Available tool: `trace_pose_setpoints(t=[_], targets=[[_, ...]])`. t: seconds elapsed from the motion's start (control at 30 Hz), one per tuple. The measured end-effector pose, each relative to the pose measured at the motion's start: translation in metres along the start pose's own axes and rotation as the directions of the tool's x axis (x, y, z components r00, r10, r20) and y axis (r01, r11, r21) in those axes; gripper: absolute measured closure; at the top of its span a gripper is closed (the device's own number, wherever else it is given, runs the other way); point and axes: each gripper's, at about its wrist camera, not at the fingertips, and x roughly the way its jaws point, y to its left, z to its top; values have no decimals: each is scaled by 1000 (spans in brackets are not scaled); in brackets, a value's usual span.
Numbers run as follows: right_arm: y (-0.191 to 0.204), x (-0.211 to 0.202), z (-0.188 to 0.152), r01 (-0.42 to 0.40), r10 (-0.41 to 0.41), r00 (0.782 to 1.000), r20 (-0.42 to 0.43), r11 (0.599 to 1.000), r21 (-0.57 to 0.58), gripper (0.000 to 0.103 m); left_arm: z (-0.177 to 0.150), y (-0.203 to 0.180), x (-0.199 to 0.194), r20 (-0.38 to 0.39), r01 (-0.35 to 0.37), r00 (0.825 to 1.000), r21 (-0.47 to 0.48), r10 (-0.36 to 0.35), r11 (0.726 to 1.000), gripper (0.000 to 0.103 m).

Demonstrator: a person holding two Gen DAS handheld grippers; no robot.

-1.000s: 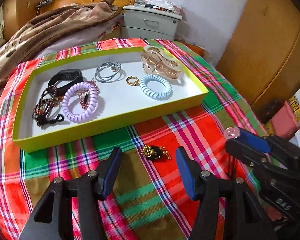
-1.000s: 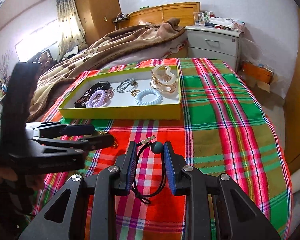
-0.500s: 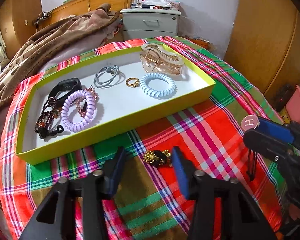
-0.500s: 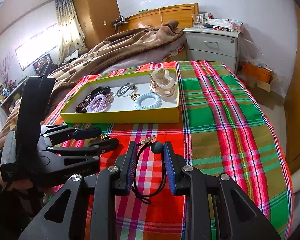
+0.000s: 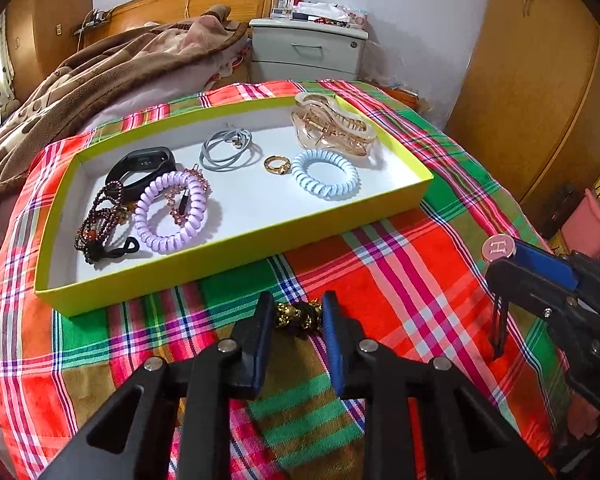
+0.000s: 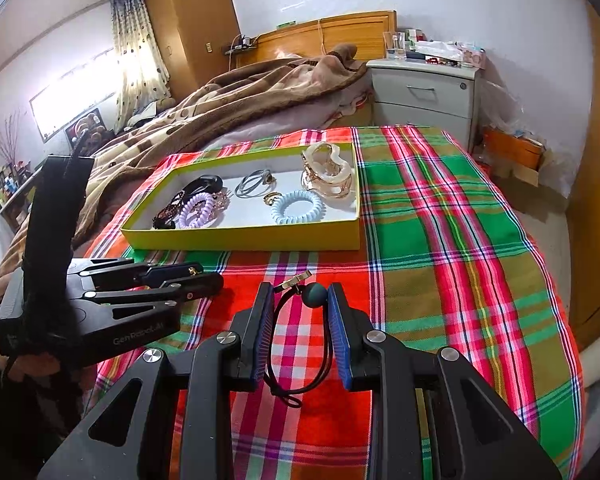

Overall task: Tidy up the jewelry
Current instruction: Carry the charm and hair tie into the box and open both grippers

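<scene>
A small black and gold hair tie lies on the plaid cloth just in front of the yellow-green tray. My left gripper straddles it; the jaws are closing and both pads touch it. My right gripper is shut on a black elastic hair tie with a dark ball; the loop hangs between the fingers. In the left wrist view the right gripper sits at the right, with a pink round charm at its tip. The left gripper shows at the left of the right wrist view.
The tray holds a lilac coil tie, a blue coil tie, a gold ring, grey ties, a claw clip, a black band and beads. A brown blanket and a nightstand lie beyond.
My left gripper's jaws have narrowed from wide open down onto the black and gold hair tie. The right gripper and its hair tie have not moved.
</scene>
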Motion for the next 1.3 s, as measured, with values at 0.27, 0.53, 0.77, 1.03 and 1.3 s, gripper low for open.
trace_pose_setpoints(t=[0.27, 0.53, 0.77, 1.03, 1.3], targets=[[4, -2, 2, 3, -3, 1000, 11, 1000, -7, 75, 2, 3, -10, 22, 2, 1000, -13, -1, 1000, 78], [9, -4, 16, 6, -5, 1000, 29, 1000, -15, 75, 14, 13, -28, 64, 21, 998, -30, -19, 999, 78], [18, 3, 36, -1, 3, 999, 46, 999, -36, 75, 34, 32, -40, 103, 22, 995, -52, -17, 998, 78], [26, 27, 57, -15, 17, 1000, 25, 998, -55, 75, 60, 57, -41, 134, 15, 991, -87, -3, 996, 78], [30, 58, 70, -33, 33, 999, -8, 998, -57, 75, 86, 73, -26, 129, 34, 991, -100, -21, 994, 78]])
